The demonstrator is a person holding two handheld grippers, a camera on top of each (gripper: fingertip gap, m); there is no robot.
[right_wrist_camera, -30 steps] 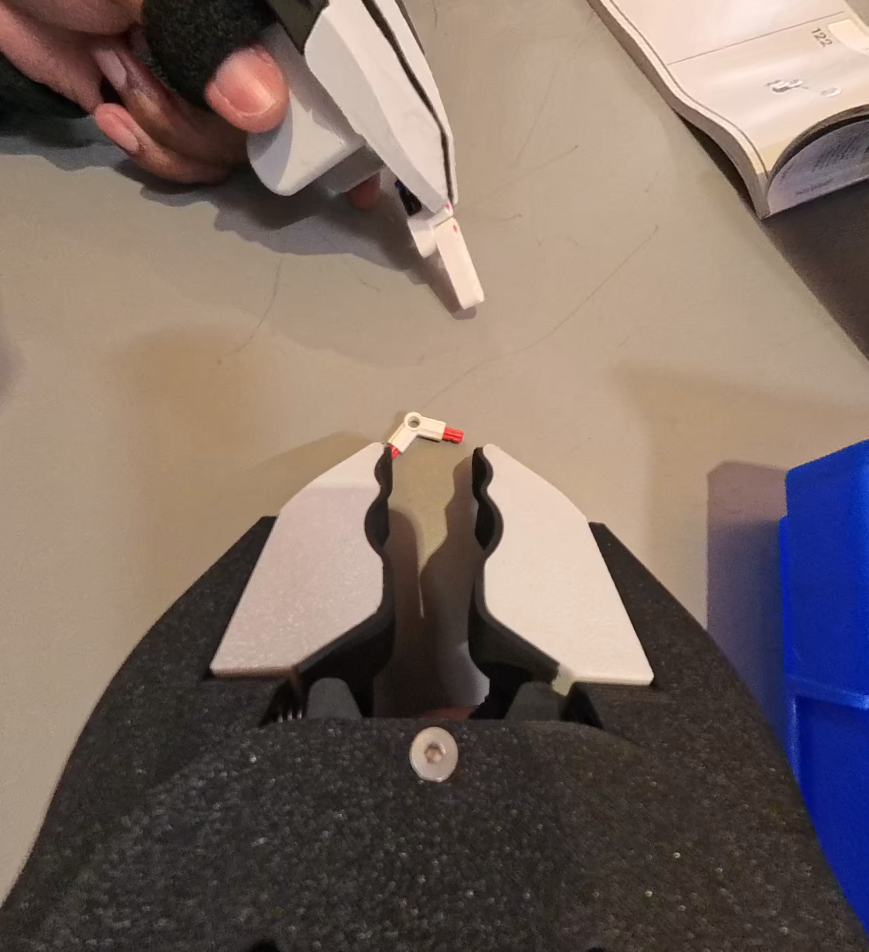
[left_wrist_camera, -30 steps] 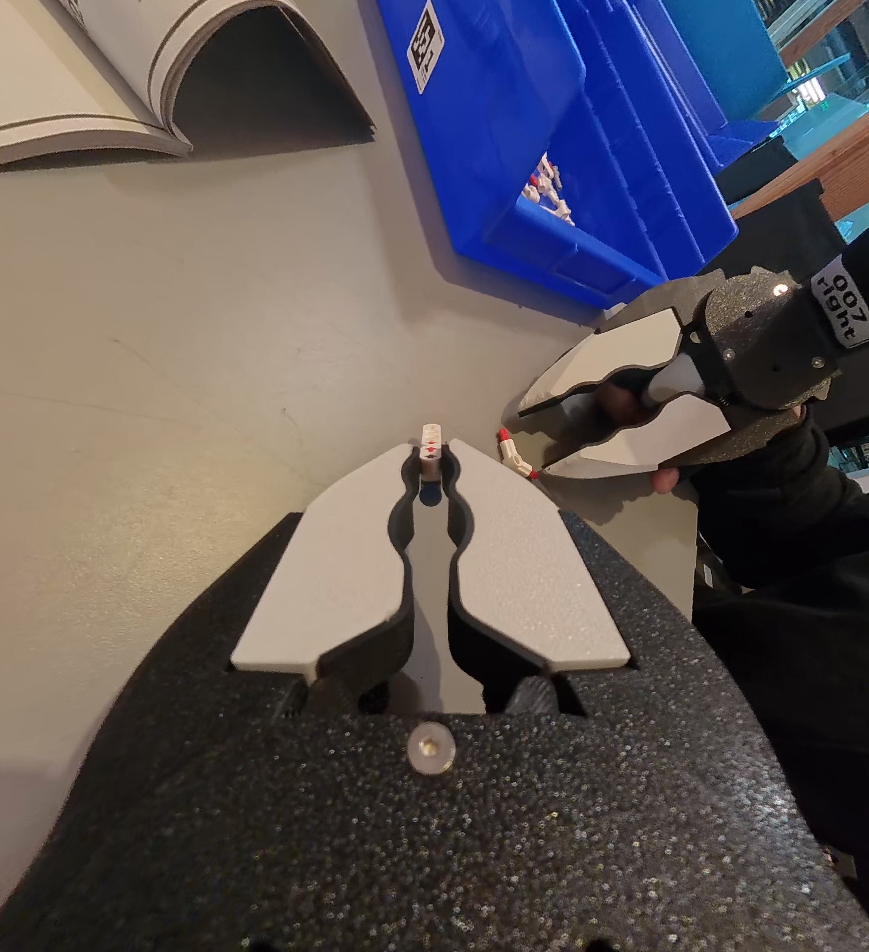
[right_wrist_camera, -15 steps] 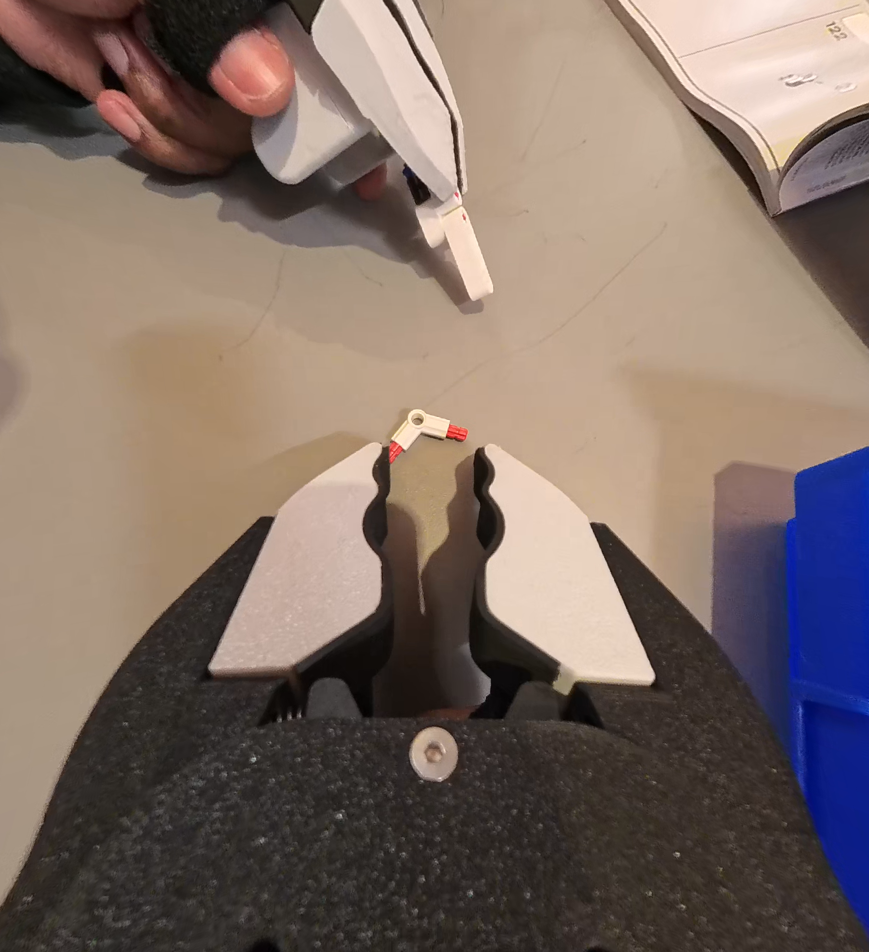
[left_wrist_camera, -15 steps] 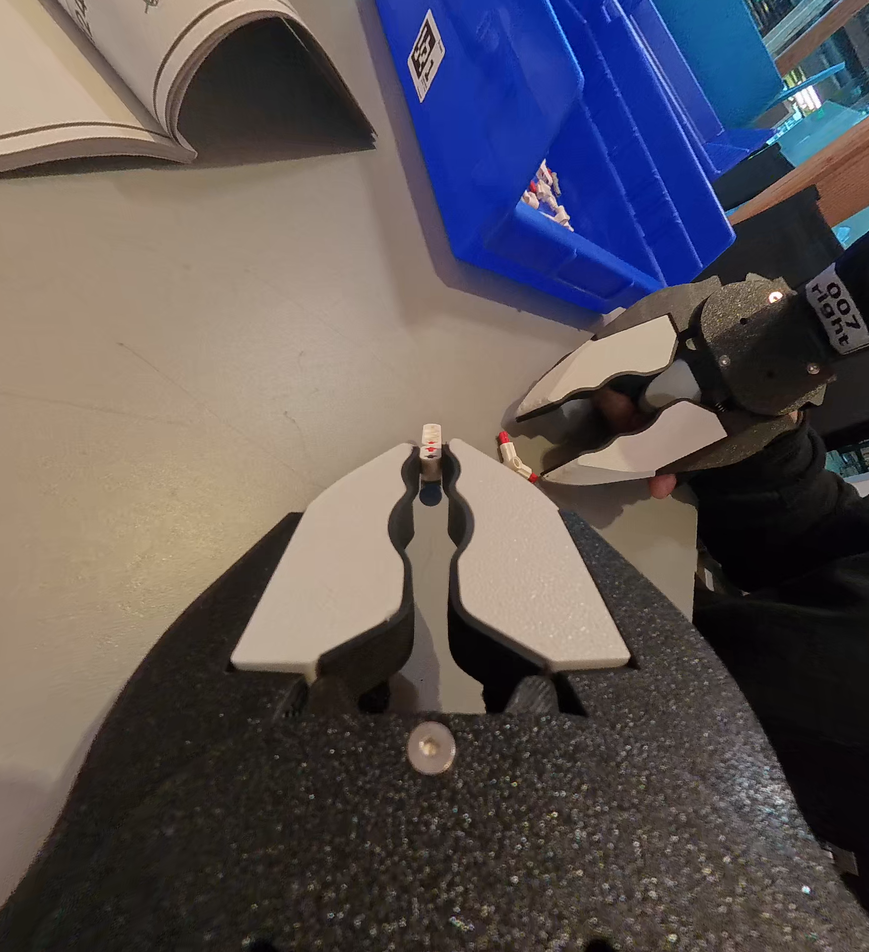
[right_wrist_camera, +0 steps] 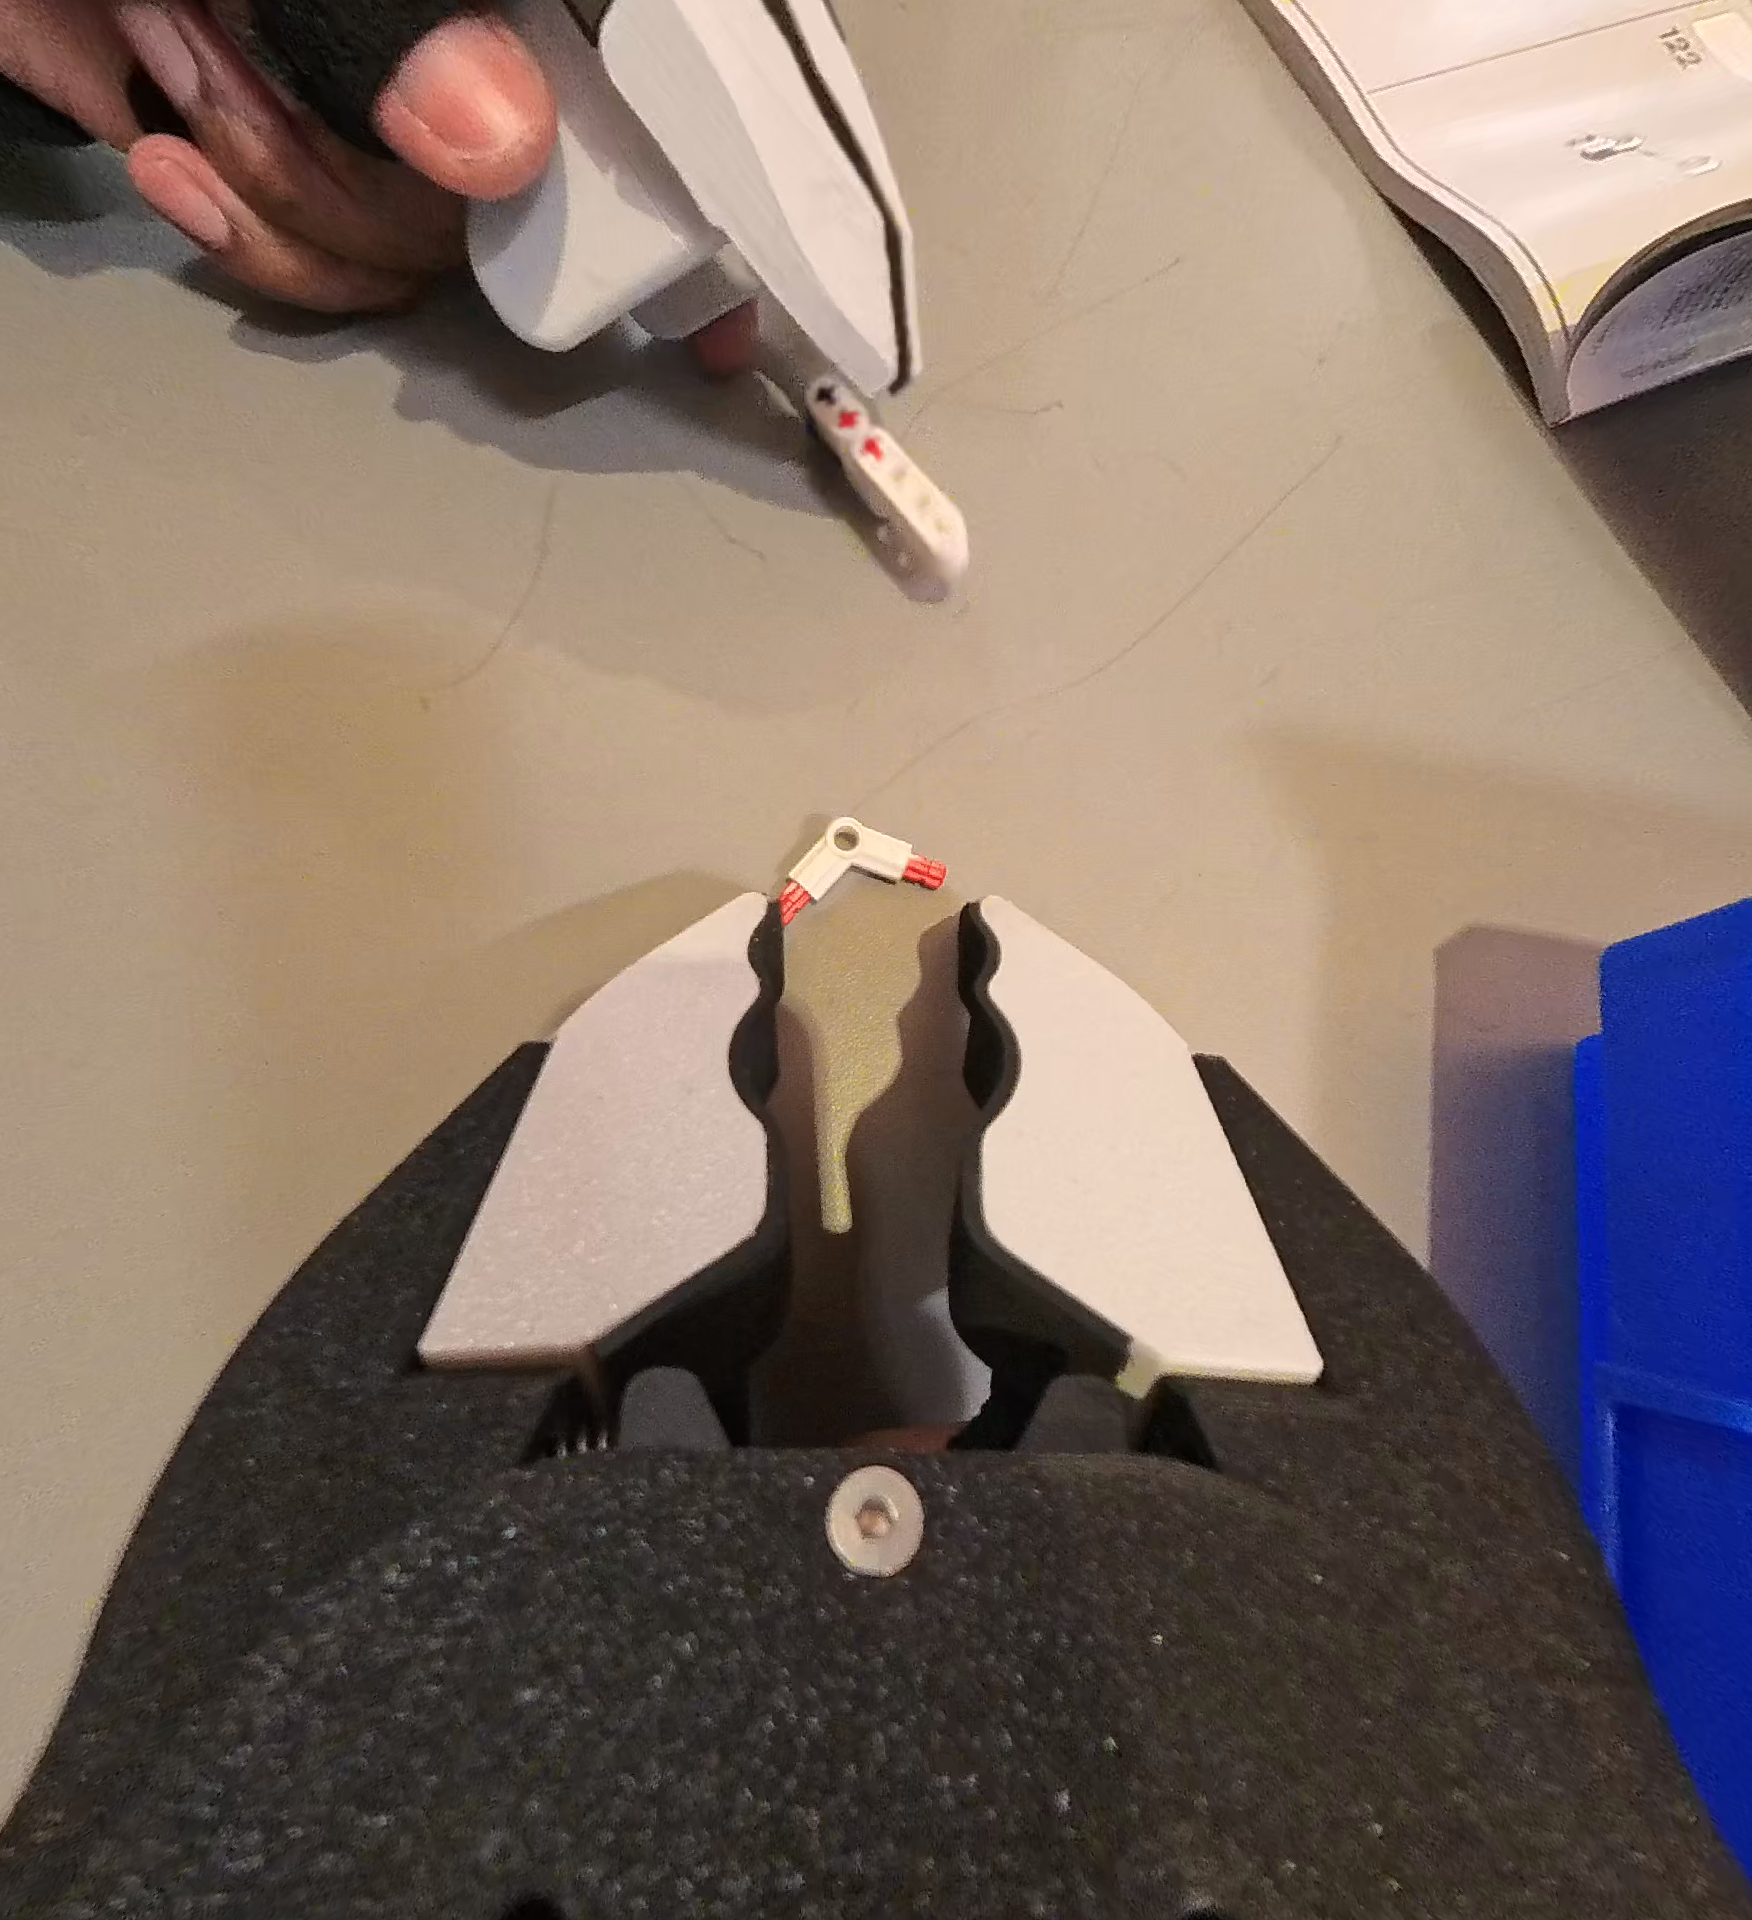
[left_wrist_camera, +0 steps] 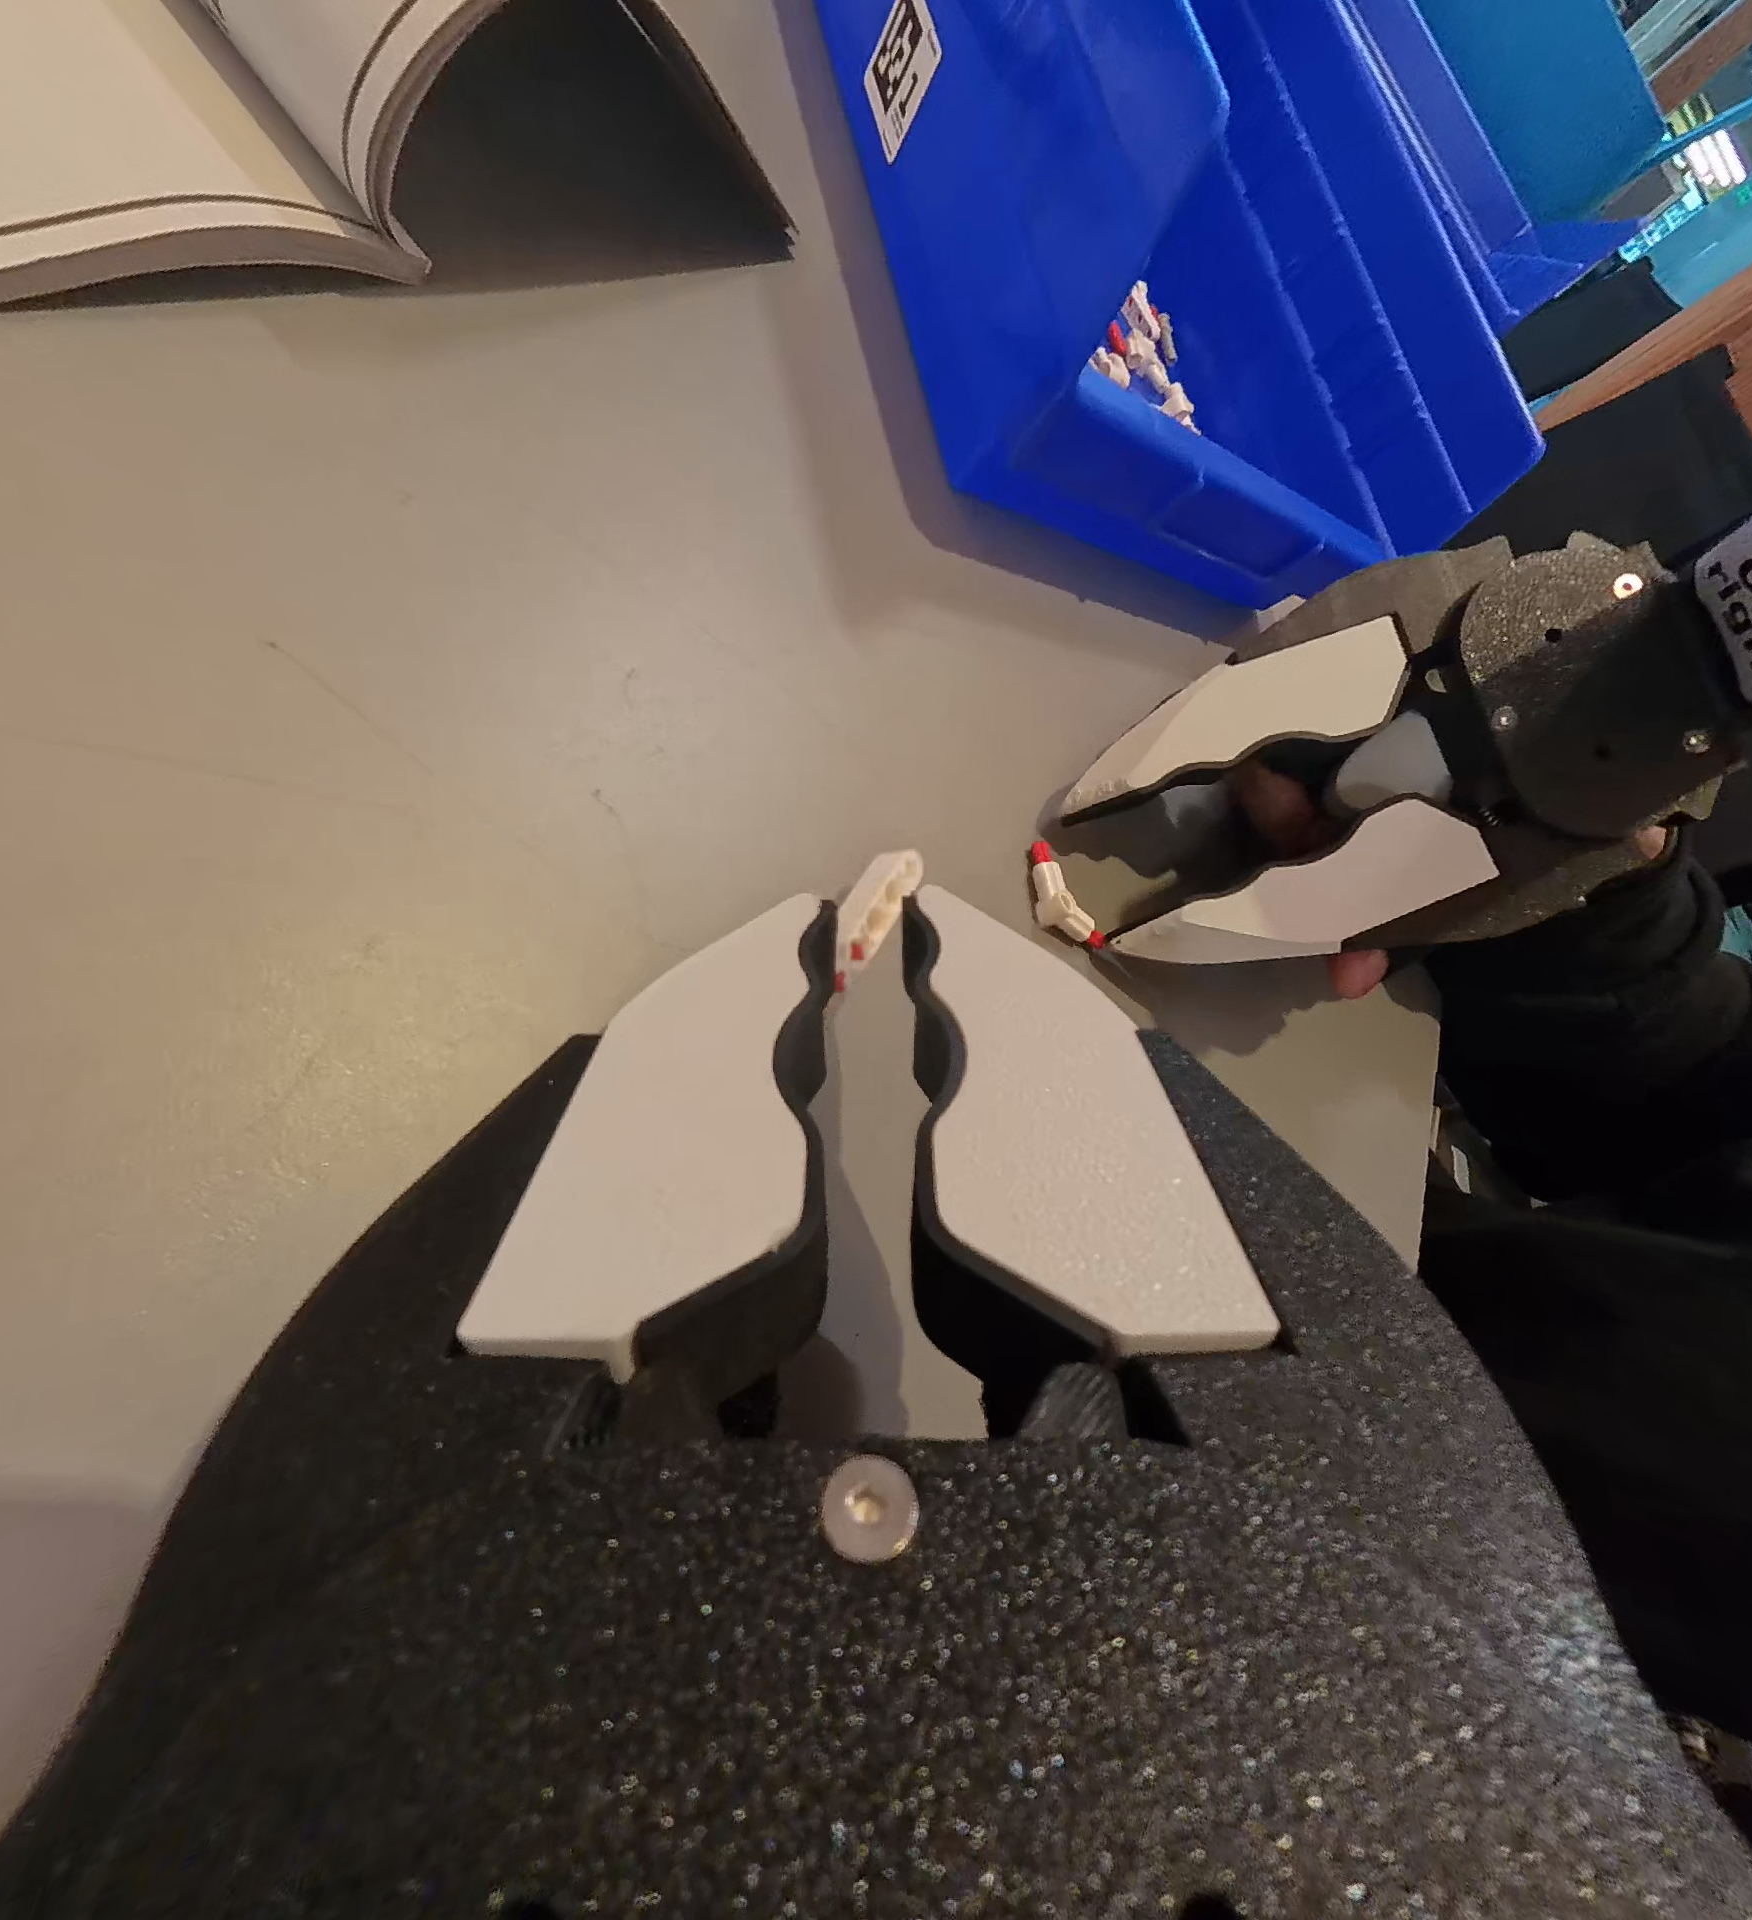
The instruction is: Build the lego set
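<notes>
The right gripper (right_wrist_camera: 867,914) is open on the grey table (right_wrist_camera: 228,727). A small white bent piece (right_wrist_camera: 851,862) with red ends lies by its left fingertip. Farther off, the left gripper (right_wrist_camera: 851,364) touches a white beam (right_wrist_camera: 893,488).

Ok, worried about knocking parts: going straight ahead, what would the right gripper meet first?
Most likely the white angled connector with red pins, lying on the table just ahead of the right gripper, whose jaws stand open.

White holed beam (left_wrist_camera: 877,902) tilted between tool (left_wrist_camera: 870,914) fingertips
</notes>
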